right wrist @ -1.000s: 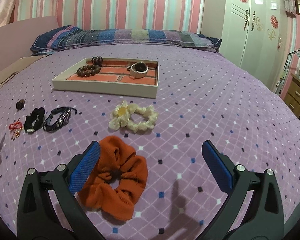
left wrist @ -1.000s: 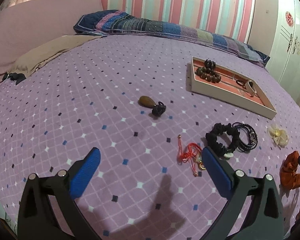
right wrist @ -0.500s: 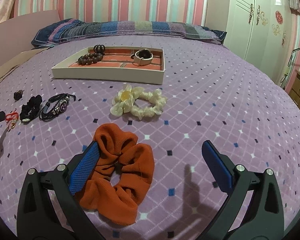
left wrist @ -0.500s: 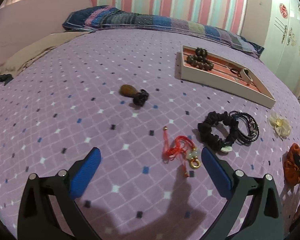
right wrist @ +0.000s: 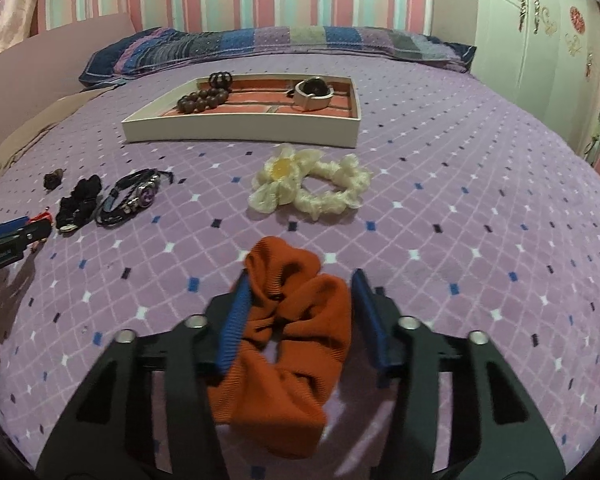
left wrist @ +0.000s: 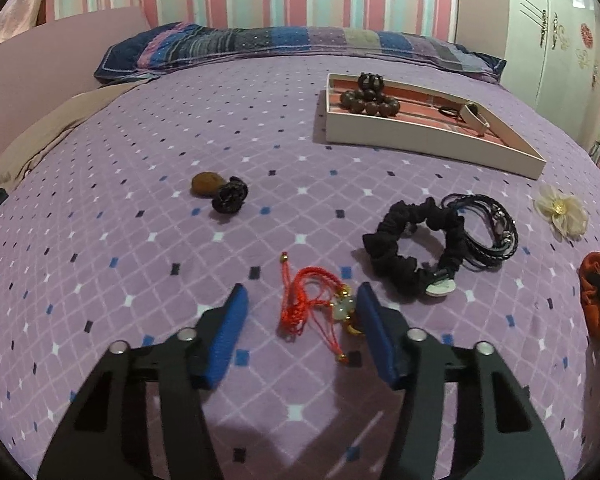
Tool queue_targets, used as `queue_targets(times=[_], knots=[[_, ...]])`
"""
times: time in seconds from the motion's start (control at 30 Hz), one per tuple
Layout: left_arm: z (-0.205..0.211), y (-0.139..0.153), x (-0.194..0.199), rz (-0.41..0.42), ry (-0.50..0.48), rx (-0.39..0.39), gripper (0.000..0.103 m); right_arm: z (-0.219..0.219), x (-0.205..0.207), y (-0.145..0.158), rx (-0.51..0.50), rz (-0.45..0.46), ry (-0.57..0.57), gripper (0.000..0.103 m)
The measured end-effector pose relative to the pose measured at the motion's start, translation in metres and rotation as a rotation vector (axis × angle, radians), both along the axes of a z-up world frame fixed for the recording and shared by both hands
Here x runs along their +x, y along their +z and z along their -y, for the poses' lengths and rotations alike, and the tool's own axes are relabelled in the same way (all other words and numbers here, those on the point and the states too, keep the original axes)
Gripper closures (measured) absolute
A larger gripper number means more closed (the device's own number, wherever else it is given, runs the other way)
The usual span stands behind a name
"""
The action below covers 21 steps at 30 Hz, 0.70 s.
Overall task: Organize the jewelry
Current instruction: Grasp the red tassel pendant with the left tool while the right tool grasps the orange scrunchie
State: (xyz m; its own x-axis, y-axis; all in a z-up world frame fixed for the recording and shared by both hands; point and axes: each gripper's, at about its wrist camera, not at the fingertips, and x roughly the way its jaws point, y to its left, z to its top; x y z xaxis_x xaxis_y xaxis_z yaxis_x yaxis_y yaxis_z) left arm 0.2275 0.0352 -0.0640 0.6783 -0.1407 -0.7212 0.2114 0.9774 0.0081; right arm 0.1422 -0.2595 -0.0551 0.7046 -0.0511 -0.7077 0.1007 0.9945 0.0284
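Note:
A red cord bracelet [left wrist: 312, 308] with gold and pale charms lies on the purple bedspread between the blue pads of my left gripper [left wrist: 300, 290]. Its jaws are closing; the right pad is near the charms and the left pad stands apart from the cord. My right gripper [right wrist: 300, 276] is closing on an orange scrunchie [right wrist: 296, 320], with both pads against its bunched sides. The white jewelry tray [right wrist: 240, 128] with an orange lining sits further back, holding a brown bead bracelet [right wrist: 202, 102] and a watch-like band [right wrist: 312, 94].
On the bed lie a black scrunchie [left wrist: 384, 256], a black cord bracelet [left wrist: 488, 236], a cream flower scrunchie [right wrist: 312, 188], and a brown stone [left wrist: 206, 184] with a small black piece [left wrist: 230, 198]. A striped pillow [left wrist: 260, 46] lies along the far side, with a white wardrobe [right wrist: 540, 40] at right.
Both grippers dropped closer to the bed and their jaws narrowed from wide open. The red bracelet now lies between the left pads; the orange scrunchie is bunched between the right pads.

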Motion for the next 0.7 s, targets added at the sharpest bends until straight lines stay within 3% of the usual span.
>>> queue_targets(times=[0.1,0.37,0.5,0.7], knots=[[-0.0006,0.0001,0.0013,-0.001,-0.003,-0.007,0.064,-0.0022,0.0006,0.0004,0.015,0.004,0.008,0.069],[-0.0084,0.0017,0.0025,-0.010,0.020,-0.045,0.085,-0.0019,0.0024,0.0015,0.038,0.006,0.024,0.078],[-0.0085,0.0029,0.0025,-0.011,0.025,-0.044,0.091,-0.0029,0.0022,0.0034,0.046,0.014,0.030,0.081],[-0.0092,0.0051,0.0018,-0.010,0.024,-0.051,0.092,-0.0007,0.0022,0.0096,0.062,0.034,0.037,0.083]])
